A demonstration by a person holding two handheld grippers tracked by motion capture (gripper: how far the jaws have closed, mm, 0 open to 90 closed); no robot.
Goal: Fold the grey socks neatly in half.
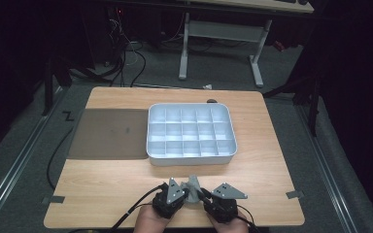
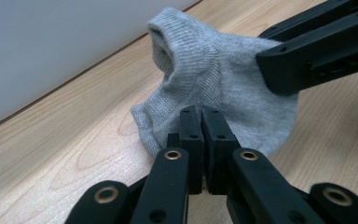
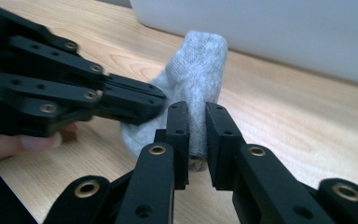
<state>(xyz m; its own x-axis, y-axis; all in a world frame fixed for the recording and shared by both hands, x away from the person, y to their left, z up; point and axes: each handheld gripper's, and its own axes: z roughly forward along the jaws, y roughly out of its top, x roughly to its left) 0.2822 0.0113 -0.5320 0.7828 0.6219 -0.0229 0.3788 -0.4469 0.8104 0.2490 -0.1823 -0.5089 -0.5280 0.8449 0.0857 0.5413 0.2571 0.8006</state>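
Note:
A small grey sock (image 1: 193, 185) stands bunched up near the table's front edge, between my two grippers. My left gripper (image 2: 200, 113) is shut on the sock's (image 2: 214, 70) near lower edge, its jaws almost touching. My right gripper (image 3: 196, 109) is shut on a folded part of the sock (image 3: 200, 60), and grey cloth fills the gap between its pads. In the high view the left gripper (image 1: 186, 194) and the right gripper (image 1: 200, 194) meet at the sock from either side. The sock's cuff opening faces up and away in the left gripper view.
A white tray (image 1: 191, 156) divided into several empty compartments sits just beyond the sock at mid-table. A dark mat (image 1: 109, 133) lies to its left. The table's front edge runs right under the person's hands (image 1: 150, 221).

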